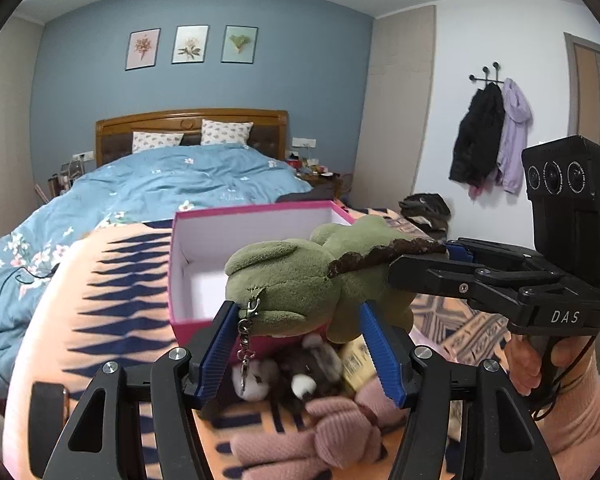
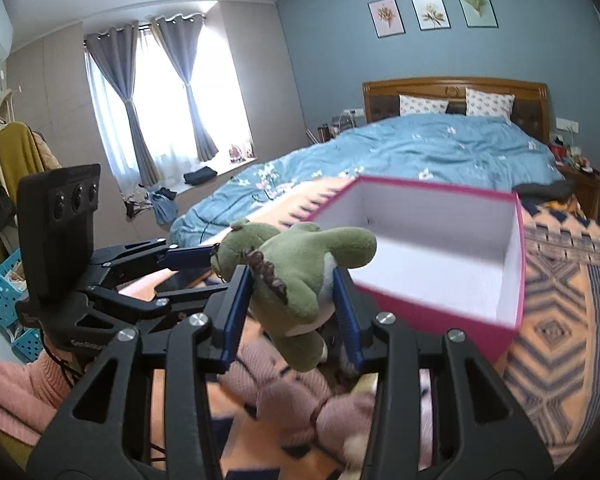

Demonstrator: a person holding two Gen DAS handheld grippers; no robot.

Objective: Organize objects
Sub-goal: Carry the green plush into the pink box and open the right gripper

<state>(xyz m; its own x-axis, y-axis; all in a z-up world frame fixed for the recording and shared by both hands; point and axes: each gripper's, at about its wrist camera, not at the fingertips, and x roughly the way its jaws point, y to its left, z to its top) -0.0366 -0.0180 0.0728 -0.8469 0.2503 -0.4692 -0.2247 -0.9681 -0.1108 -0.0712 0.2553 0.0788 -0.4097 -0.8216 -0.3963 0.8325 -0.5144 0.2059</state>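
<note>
A green plush dinosaur (image 1: 300,276) with brown spikes and a metal keychain clip hangs in the air just in front of an open pink box (image 1: 220,248) with a white inside. Both grippers hold it. My left gripper (image 1: 296,320) is shut on its head end. My right gripper (image 2: 292,300) is shut on its body (image 2: 300,276) and reaches in from the right in the left wrist view (image 1: 428,260). The box (image 2: 440,264) stands empty on the patterned blanket.
Under the dinosaur lie a pink knitted plush (image 1: 320,432), a small brown and white plush (image 1: 296,372) and a yellow item (image 1: 356,360). An orange and navy blanket (image 2: 560,300) covers the bed's foot. The blue duvet (image 2: 420,152) lies beyond.
</note>
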